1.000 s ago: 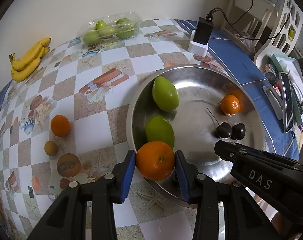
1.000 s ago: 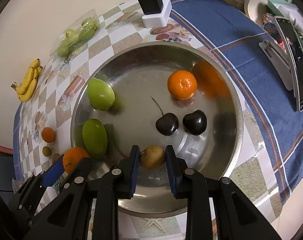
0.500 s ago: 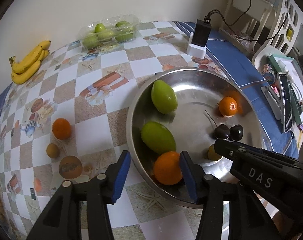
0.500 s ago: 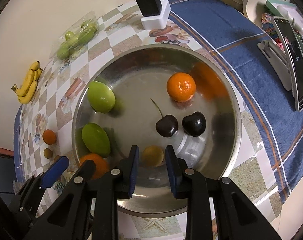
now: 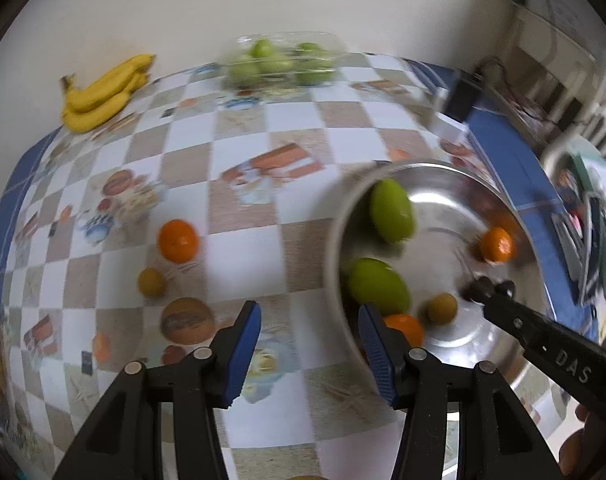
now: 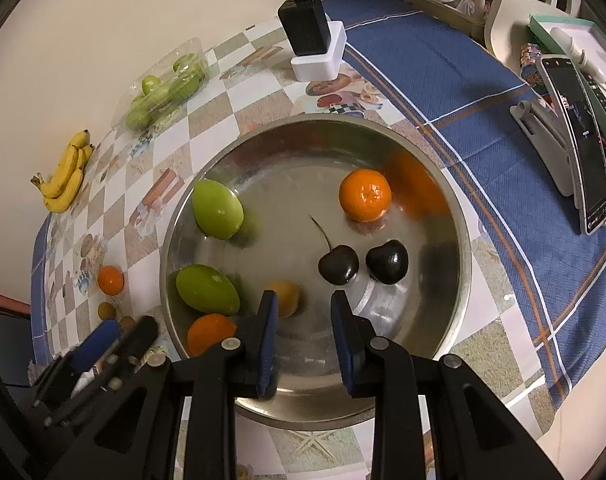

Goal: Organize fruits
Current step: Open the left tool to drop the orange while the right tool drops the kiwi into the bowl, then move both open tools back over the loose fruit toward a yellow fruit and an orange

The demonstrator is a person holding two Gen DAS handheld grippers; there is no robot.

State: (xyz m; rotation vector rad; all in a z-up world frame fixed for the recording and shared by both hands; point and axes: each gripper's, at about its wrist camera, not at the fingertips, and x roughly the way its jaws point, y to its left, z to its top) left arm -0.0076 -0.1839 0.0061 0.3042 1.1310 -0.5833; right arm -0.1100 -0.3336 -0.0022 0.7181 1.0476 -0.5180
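Steel is gleaming in the middle of both views: a wide metal bowl (image 6: 459, 292) is sitting on the checked cloth of the worktop (image 5: 239, 128), and most of the fruit is lying inside it. Two green mangoes (image 6: 217, 209) are resting along its left side, a mandarin (image 6: 365, 195) is sitting toward the far right, and two dark cherries (image 6: 338, 265) are lying side by side near the middle. A small yellowish fruit (image 6: 286, 295) is lying loose on the bowl's floor just beyond the right hand-held gripper (image 6: 303, 334), whose blue pads are standing at their narrowest with nothing between them. An orange (image 6: 209, 333) is lying at the near-left wall of the bowl, touching the lower mango. The left hand-held gripper (image 5: 309, 354) is hovering over the cloth beside the bowl's rim, its jaws spread and empty, having just been opening; the orange is showing past its right pad, free of both pads (this view is blurred). Outside the bowl, another mandarin (image 5: 178, 240) and a small brown fruit (image 5: 151, 282) are lying close together on the cloth. A bunch of bananas (image 5: 103, 92) is lying at the far left edge, and a clear plastic box (image 5: 281, 60) of green fruit is sitting by the wall. A black charger (image 6: 306, 30) is standing on a white base behind the bowl.
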